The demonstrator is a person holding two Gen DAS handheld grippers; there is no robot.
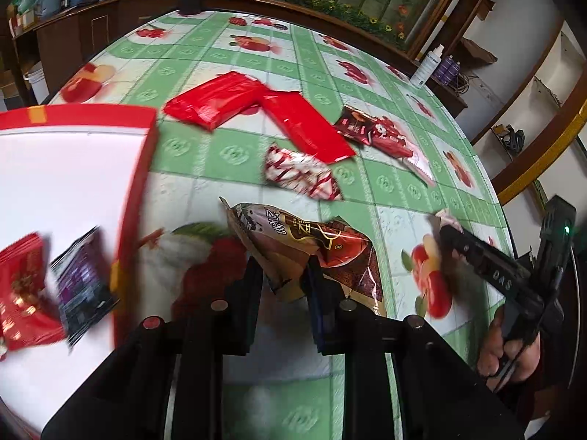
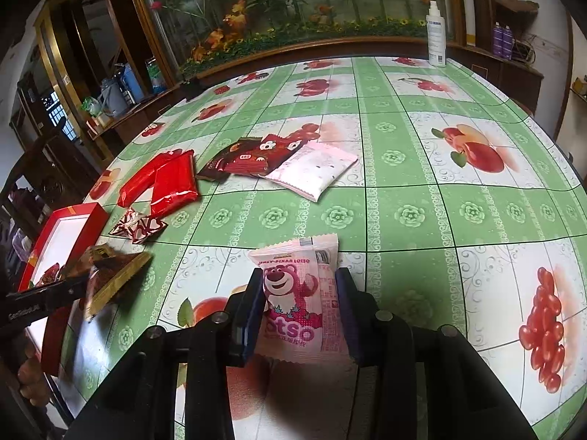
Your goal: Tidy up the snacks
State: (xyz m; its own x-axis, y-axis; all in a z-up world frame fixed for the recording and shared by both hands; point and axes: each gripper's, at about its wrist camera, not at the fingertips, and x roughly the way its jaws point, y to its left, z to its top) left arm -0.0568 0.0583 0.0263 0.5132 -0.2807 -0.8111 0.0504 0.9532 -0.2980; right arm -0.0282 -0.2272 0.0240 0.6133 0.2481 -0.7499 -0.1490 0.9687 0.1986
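My left gripper (image 1: 284, 275) is shut on a brown-and-gold snack packet (image 1: 304, 249), held above the table just right of the red-rimmed white box (image 1: 139, 183). Two packets (image 1: 51, 286) lie inside the box. My right gripper (image 2: 299, 289) is shut on a pink Lotso bear packet (image 2: 299, 300) above the table's near side. Two red packets (image 1: 256, 110), a red-and-white candy wrapper (image 1: 301, 176) and dark red bear packets (image 1: 374, 132) lie on the table. In the right wrist view the pink packet (image 2: 315, 168) lies beside the bear packets (image 2: 249, 157).
The round table has a green-and-white fruit-print cloth (image 2: 422, 190). A white spray bottle (image 2: 436, 35) stands at its far edge. Dark wood cabinets and a flower-painted panel (image 2: 293, 7) run behind the table. The right gripper also shows in the left wrist view (image 1: 445, 225).
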